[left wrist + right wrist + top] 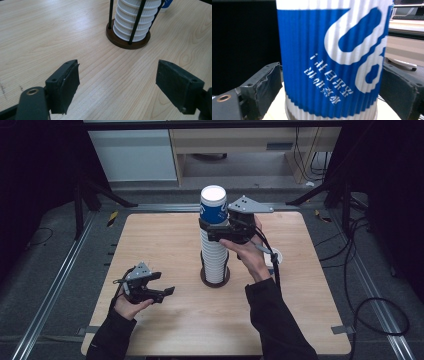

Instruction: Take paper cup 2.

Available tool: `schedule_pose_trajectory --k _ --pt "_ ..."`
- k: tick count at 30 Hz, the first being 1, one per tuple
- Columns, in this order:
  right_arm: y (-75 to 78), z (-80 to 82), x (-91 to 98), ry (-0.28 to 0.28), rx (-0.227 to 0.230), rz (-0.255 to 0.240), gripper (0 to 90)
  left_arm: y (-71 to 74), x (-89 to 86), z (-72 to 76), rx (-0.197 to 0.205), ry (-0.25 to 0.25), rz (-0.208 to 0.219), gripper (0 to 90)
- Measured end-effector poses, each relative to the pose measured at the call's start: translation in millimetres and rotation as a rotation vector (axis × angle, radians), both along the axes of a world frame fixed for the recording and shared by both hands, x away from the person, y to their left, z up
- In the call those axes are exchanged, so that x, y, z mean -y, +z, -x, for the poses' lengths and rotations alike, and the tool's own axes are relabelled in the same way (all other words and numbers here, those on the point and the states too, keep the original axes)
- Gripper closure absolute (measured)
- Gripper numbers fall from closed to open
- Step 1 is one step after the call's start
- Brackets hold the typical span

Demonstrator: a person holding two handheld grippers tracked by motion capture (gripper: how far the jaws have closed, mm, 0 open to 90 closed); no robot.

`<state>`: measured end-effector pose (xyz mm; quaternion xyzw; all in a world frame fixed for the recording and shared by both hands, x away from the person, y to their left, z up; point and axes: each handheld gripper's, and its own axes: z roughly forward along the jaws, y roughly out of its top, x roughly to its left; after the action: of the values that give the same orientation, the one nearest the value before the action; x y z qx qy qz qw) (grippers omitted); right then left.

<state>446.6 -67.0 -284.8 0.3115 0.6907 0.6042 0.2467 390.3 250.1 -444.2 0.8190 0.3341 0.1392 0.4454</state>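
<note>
The blue cup (pixel 214 206) — ribbed paper with white lettering, upside down — tops the stack of white cups (pixel 214 256) (upright in a dark-based rod holder (pixel 215 277)) at the table's middle.

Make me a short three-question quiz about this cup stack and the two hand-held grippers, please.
1. True or false: the left gripper holds a cup.
2. Which gripper has its jaws on either side of the blue-and-white cup topping the stack of white ribbed cups? A left, B right.
3. What does that stack stand in?

Key: 1 false, its open jaws are empty above the wooden table. 2 B, the right gripper. 3 A round brown base with thin black upright rods.
</note>
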Motion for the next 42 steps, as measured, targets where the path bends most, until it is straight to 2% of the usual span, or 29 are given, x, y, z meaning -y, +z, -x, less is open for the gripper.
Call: schedule_pose_trajectory --k 3,7,10,25,31,36,42 --pt "-1.1 -2.0 -1.2 -0.004 0.003 -0.014 10.5 -0.7 0.2 -0.3 -0.003 -0.001 0.000 18.3" --pt "-2.0 -3.8 -1.0 -0.015 0.006 -0.005 12.8 -1.2 0.8 -0.5 -0.004 -0.002 -0.003 18.3" --pt "-2.4 -4.2 -1.0 0.000 0.000 -0.007 15.9 -1.1 0.8 -0.4 -0.002 -0.004 -0.005 18.2" --pt "0.6 -1.2 -0.5 -0.001 0.015 0.007 17.7 -1.5 0.9 -0.6 -0.005 -0.002 -0.005 18.2" --pt "9.4 0.7 0.4 -0.001 0.042 0.000 18.6 -1.2 0.6 -0.3 -0.003 -0.002 -0.001 18.3" --pt "17.1 0.9 1.2 0.006 0.045 0.002 19.1 -1.2 0.3 -0.5 -0.004 -0.001 0.000 18.3" --pt "28.3 2.2 2.0 0.015 0.059 -0.017 19.2 -0.9 -0.3 -0.6 -0.004 -0.002 -0.001 18.3"
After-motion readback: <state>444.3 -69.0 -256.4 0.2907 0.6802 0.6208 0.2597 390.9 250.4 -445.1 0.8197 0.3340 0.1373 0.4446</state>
